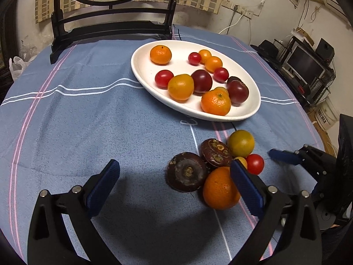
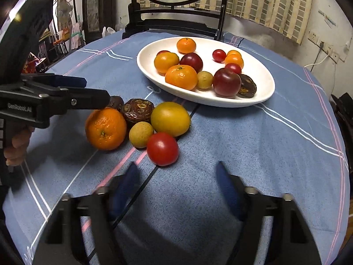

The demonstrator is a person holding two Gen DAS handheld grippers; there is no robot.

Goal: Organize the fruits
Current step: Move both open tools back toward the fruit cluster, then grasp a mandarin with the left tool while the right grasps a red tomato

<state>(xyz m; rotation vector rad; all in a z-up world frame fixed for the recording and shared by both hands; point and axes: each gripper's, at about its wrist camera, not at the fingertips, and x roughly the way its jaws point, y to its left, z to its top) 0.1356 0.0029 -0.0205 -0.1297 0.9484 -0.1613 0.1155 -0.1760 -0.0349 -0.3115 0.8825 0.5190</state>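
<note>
A cluster of loose fruit lies on the blue cloth: a mandarin (image 1: 218,190) (image 2: 106,128), two dark mangosteens (image 1: 186,172) (image 2: 138,109), a yellow-green fruit (image 1: 240,143) (image 2: 170,119), a small tan longan (image 2: 141,134) and a red tomato (image 1: 254,164) (image 2: 162,149). Beyond them a white oval plate (image 1: 143,70) (image 2: 264,92) holds several fruits. My left gripper (image 1: 174,163) (image 2: 97,90) is open over the nearer mangosteen and the mandarin, touching neither that I can see. My right gripper (image 2: 176,165) (image 1: 284,154) is open just short of the tomato, nothing between its blurred fingers.
A dark wooden chair (image 1: 110,26) (image 2: 176,17) stands at the table's far edge behind the plate. A thin black cord (image 2: 136,190) runs across the cloth under the right gripper. A person's hand (image 2: 15,150) grips the left tool. Shelves with a monitor (image 1: 306,66) stand off right.
</note>
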